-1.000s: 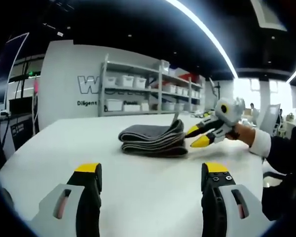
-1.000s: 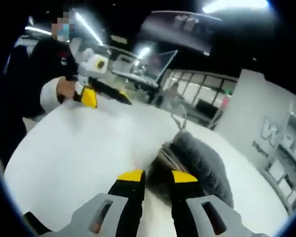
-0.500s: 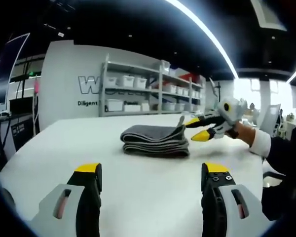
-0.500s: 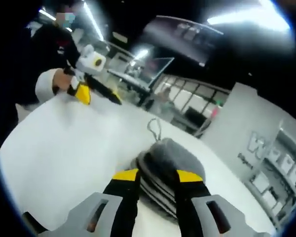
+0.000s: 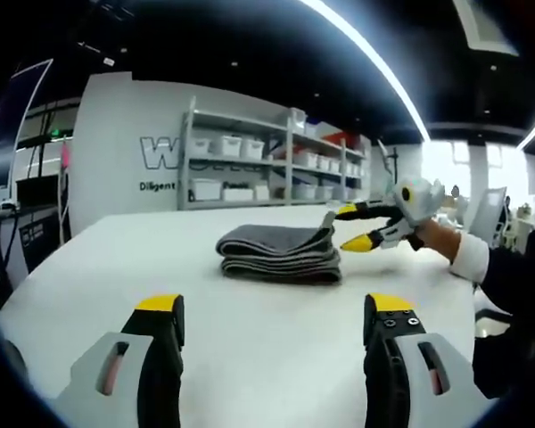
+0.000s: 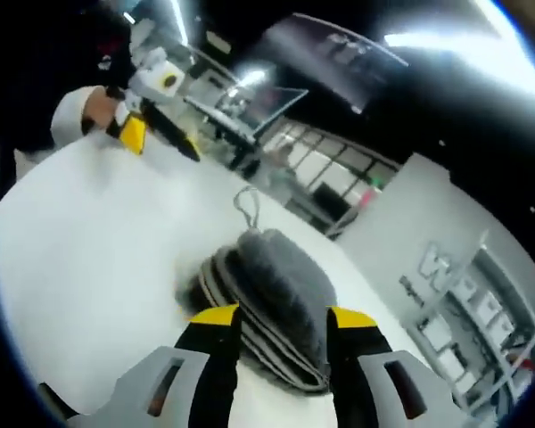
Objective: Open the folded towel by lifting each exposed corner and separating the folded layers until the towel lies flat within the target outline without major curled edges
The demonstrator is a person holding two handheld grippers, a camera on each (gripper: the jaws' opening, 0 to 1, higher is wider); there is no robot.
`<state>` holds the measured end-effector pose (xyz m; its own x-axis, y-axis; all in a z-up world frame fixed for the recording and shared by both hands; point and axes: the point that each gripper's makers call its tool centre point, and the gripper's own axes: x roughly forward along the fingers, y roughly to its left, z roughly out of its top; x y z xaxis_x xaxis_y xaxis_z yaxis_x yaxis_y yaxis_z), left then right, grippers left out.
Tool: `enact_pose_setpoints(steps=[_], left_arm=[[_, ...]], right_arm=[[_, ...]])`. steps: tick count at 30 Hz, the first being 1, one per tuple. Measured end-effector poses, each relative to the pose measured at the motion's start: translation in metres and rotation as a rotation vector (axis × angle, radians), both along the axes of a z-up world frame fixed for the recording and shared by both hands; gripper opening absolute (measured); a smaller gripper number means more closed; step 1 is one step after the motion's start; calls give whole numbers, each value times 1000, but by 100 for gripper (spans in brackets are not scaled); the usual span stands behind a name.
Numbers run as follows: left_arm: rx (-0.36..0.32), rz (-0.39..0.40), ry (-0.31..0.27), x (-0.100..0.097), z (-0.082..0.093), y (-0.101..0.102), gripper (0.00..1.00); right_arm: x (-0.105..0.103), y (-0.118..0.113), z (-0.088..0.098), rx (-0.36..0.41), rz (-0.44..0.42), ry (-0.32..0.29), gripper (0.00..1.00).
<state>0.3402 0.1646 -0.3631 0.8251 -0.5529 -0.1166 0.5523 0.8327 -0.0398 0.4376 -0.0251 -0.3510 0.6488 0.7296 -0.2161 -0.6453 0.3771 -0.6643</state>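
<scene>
A grey towel [image 5: 281, 252] lies folded in several layers on the white table [image 5: 250, 348], with a small hang loop [image 5: 327, 217] sticking up at its right end. My left gripper [image 5: 275, 305] hovers open, well short of the towel. My right gripper [image 5: 350, 226] comes in from the right, held by a hand [image 5: 431, 237]. Its jaws are open, one above and one below the level of the towel's top right corner. In the right gripper view the towel [image 6: 281, 281] and its loop [image 6: 247, 201] lie just beyond my open right gripper [image 6: 283, 316]. The left gripper [image 6: 165, 143] is far off at the upper left.
Metal shelves with white bins [image 5: 267, 169] stand behind the table against a lettered wall. A dark-sleeved arm [image 5: 508, 267] reaches in at the right. White tabletop [image 6: 89, 241] stretches left of the towel.
My right gripper has risen from the table beside the towel's lower layers to the top corner by the loop, and closed in on the towel. The left gripper stays still.
</scene>
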Motion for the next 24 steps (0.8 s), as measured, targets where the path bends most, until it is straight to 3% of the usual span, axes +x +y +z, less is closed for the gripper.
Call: enact_pose_setpoints(steps=[3,10,24], left_arm=[[-1,0,0,-1,0,0,81],[-5,-2,2,4,1,1,81],[-14,-4,5,13,1,5,81]], right_arm=[[11,-10,-2,-32,-61,-27,35],[18,-17,-7,-73,-104,-44,39],[28,-23,-12,-239,-177,-210,40]])
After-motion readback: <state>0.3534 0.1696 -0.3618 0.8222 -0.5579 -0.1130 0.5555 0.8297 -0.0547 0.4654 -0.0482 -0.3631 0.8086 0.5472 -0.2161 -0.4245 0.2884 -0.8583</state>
